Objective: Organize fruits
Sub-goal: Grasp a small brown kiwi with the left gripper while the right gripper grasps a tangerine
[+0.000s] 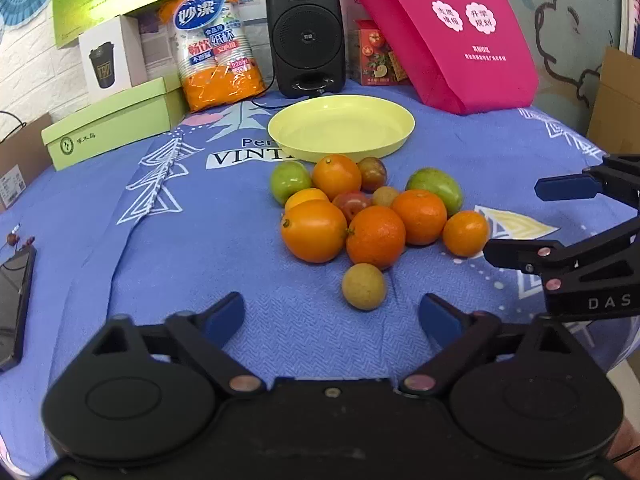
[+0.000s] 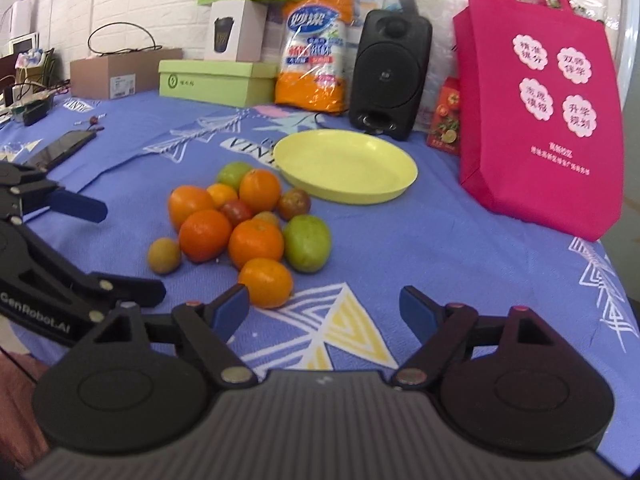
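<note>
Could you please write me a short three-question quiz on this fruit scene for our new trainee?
1. True or false: the plate already holds fruit.
2. Which stands directly behind the plate? A) speaker B) pink bag C) green box
3. Fill in: both the left gripper and right gripper have their jaws ____.

Key: 1 false; 2 A; 3 open.
</note>
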`<state>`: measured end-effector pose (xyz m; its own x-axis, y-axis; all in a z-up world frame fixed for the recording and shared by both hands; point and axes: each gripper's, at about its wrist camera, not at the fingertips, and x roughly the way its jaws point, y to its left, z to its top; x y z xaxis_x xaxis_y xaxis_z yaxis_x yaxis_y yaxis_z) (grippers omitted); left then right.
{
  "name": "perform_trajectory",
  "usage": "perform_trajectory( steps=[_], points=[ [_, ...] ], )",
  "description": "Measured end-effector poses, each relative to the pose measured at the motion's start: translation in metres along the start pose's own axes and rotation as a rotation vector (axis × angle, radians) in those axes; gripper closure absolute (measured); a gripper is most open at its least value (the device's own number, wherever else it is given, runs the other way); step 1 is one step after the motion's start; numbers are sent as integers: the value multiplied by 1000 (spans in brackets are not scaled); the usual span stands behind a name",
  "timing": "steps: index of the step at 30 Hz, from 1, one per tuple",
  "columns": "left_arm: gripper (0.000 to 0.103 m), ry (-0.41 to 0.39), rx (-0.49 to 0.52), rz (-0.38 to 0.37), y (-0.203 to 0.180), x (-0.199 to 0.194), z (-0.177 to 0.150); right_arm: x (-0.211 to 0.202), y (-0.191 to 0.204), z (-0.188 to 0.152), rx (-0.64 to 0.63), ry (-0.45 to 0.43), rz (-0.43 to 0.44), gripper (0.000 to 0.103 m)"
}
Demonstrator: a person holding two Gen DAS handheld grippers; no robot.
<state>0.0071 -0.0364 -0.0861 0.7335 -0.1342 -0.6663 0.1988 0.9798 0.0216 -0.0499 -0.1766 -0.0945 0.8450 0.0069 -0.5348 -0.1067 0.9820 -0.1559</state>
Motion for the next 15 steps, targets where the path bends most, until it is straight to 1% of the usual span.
perform_trajectory(
  steps=[2,5,7,8,10,11,12,13,15],
  points=[
    [18,1,-6,-14,2,5,1,5,-1,-2,1,17,18,27],
    [22,5,-21,-43,6,12,4,11,-2,-4,0,35,40,30],
    [31,0,-24,-67,7,15,6,14,-3,-4,-6,38,57,31],
    [33,-3,-25,-79,8,17,6,14,-3,-5,-10,36,62,31],
    [45,-6,-38,-109,10,21,8,15,-4,-5,-14,38,74,31],
    [49,-6,-42,-125,11,23,9,16,-5,-5,-11,39,80,31],
    [61,-6,-40,-138,13,24,11,17,-6,-5,-8,41,85,31],
    [69,-3,-34,-150,13,26,13,18,-6,-5,-5,42,91,31],
    [75,6,-27,-162,12,25,15,19,-5,-4,-8,42,96,31]
  ],
)
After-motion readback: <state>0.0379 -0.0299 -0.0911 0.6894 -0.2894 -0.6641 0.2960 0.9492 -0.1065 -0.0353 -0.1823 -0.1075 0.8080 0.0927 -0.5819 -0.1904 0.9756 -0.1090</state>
